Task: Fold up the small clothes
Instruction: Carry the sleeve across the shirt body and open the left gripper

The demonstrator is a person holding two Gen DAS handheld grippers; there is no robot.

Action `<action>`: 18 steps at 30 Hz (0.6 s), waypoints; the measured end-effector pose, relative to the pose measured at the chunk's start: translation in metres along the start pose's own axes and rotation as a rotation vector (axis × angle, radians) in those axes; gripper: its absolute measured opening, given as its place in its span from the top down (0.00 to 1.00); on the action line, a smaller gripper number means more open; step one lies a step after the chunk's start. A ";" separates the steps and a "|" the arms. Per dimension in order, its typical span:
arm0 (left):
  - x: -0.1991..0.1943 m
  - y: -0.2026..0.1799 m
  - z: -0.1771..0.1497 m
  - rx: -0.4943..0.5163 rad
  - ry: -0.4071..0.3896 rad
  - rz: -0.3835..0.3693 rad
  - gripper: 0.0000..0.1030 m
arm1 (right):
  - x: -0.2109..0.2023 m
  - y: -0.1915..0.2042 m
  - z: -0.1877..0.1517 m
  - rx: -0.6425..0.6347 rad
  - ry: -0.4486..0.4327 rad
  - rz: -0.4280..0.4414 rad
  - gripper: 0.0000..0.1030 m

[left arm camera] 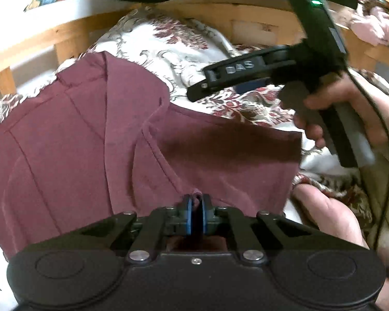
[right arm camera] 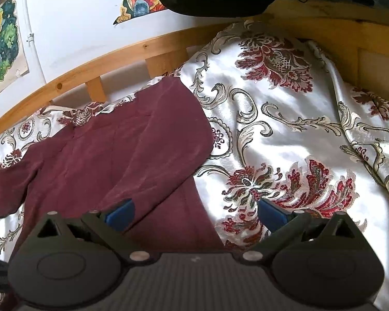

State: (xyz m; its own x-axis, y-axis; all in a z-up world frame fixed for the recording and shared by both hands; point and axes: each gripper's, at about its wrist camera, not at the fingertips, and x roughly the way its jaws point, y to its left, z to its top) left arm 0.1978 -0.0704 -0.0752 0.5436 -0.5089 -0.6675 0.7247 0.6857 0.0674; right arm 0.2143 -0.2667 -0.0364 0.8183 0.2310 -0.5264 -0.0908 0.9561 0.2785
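While a maroon garment (left arm camera: 96, 140) lies spread on a bed draped in a floral satin bedspread (right arm camera: 285, 134), the left hand-held gripper (left arm camera: 196, 215) has its blue pads pressed together on a small pinch of the cloth's near hem, at 6 o'clock in the left wrist view. The right hand-held gripper (right arm camera: 194, 213) hovers with its jaws spread wide and nothing between them, one pad over the garment's near right edge and the other over bare bedspread; from the left wrist view it shows at 2 o'clock, above the bedspread beyond the garment's right edge. In the right wrist view the garment runs from 6 o'clock out toward 10 o'clock, a sleeve trailing off at 9 o'clock. It looks light, thin and limp, judging by its soft creases and the way it bunches at the pinch, so it will likely sag and drape from any single hold. The glossy bedspread may let it slide when pulled. Hems, seams and corners, where the cloth is doubled, seem the surest places to grip. A wooden bed rail (right arm camera: 96, 59) borders the far side.
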 end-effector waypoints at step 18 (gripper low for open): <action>-0.035 -0.023 -0.003 0.088 -0.052 0.041 0.21 | 0.056 0.035 -0.017 -0.242 0.158 -0.056 0.00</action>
State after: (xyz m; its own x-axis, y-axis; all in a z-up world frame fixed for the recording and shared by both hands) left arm 0.1612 -0.0670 -0.0555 0.5932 -0.5094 -0.6234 0.7344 0.6596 0.1599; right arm 0.2475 -0.2171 -0.0696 0.7290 0.1836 -0.6595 -0.1963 0.9790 0.0555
